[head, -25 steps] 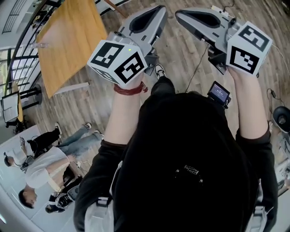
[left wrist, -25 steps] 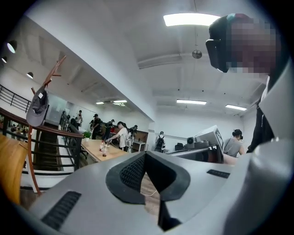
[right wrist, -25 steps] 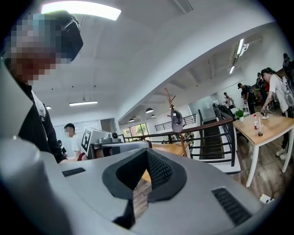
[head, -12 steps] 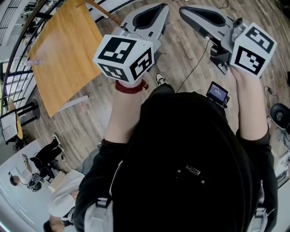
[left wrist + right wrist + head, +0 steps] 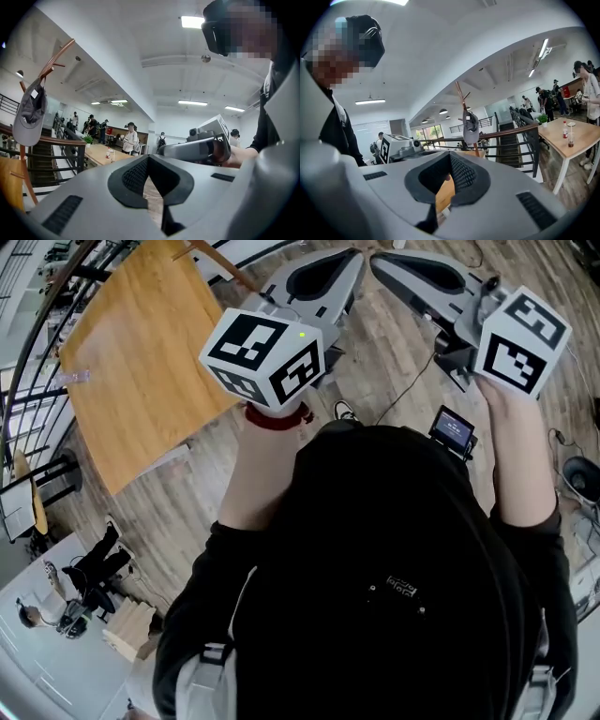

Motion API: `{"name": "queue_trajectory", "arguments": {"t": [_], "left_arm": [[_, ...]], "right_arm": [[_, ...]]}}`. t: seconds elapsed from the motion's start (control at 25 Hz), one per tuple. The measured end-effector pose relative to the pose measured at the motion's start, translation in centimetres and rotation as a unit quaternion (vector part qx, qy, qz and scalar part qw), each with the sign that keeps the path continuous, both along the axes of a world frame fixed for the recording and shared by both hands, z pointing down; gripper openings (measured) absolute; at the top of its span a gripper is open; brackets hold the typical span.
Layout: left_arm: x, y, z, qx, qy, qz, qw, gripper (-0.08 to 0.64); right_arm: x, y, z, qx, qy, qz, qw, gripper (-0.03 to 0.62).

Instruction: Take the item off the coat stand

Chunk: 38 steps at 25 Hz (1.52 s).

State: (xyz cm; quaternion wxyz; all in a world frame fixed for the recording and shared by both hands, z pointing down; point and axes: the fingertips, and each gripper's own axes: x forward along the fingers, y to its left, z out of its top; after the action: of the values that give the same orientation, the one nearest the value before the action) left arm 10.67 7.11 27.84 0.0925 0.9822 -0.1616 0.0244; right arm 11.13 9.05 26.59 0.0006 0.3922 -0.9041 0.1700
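Cap point(image 5: 471, 127) on the coat stand point(image 5: 461, 96), ahead of both tools
It hangs just right of straight ahead of the right tool point(image 5: 450, 157), and high and far left of the left tool point(image 5: 148, 158). The tools lie side by side, with a desk point(image 5: 131, 362) to the left tool's left.

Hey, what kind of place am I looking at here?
Probably an open-plan office or shared workspace: a wooden table, ceiling light panels, a stair railing, and a coat stand holding a cap.
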Motion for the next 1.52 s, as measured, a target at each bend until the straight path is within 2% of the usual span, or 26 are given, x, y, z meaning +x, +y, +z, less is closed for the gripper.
{"name": "queue_trajectory", "arguments": {"t": [0.12,0.36,0.6,0.8,0.92,1.04,1.12,1.2,1.32,1.52], "left_arm": [[-1.0,-0.1,0.1,-0.008,0.007,-0.007,0.9999,0.003],[-6.7,-3.1,0.5,-0.001,0.010,-0.043,0.9990,0.003],[-8.0,-2.4,-0.2,0.001,0.009,-0.049,0.9988,0.003],[-10.8,-3.6,1.0,-0.002,0.007,-0.059,0.9983,0.003],[-13.0,-6.3,1.2,-0.005,0.013,-0.069,0.9975,0.003],[-14.9,-11.4,-1.0,-0.003,0.015,-0.077,0.9969,0.003],[-15.8,-11.5,-2.1,-0.001,0.012,-0.073,0.9973,0.003],[-15.7,-8.9,-2.2,0.004,0.007,-0.063,0.9980,0.003],[-14.4,-6.3,-2.1,0.012,-0.001,-0.066,0.9977,0.003],[-13.3,-5.7,-1.9,0.020,-0.018,-0.080,0.9965,0.003]], "right_arm": [[-1.3,-0.5,-0.1,-0.002,0.000,-0.013,1.000,0.015],[-6.6,-3.1,0.0,0.006,0.008,-0.049,0.999,0.015],[-8.5,-2.7,-0.6,0.004,0.005,-0.066,0.998,0.015],[-11.3,-3.9,0.4,0.000,0.004,-0.078,0.997,0.015],[-13.4,-6.6,0.8,-0.007,0.010,-0.092,0.996,0.015],[-15.4,-11.6,-1.4,-0.006,0.022,-0.106,0.994,0.015],[-16.4,-11.7,-2.8,-0.001,0.033,-0.113,0.993,0.015],[-16.5,-9.2,-2.9,0.006,0.043,-0.120,0.992,0.015],[-15.0,-6.5,-2.5,0.004,0.034,-0.119,0.992,0.015],[-12.9,-6.7,-3.0,0.019,0.020,-0.112,0.993,0.015]]}}
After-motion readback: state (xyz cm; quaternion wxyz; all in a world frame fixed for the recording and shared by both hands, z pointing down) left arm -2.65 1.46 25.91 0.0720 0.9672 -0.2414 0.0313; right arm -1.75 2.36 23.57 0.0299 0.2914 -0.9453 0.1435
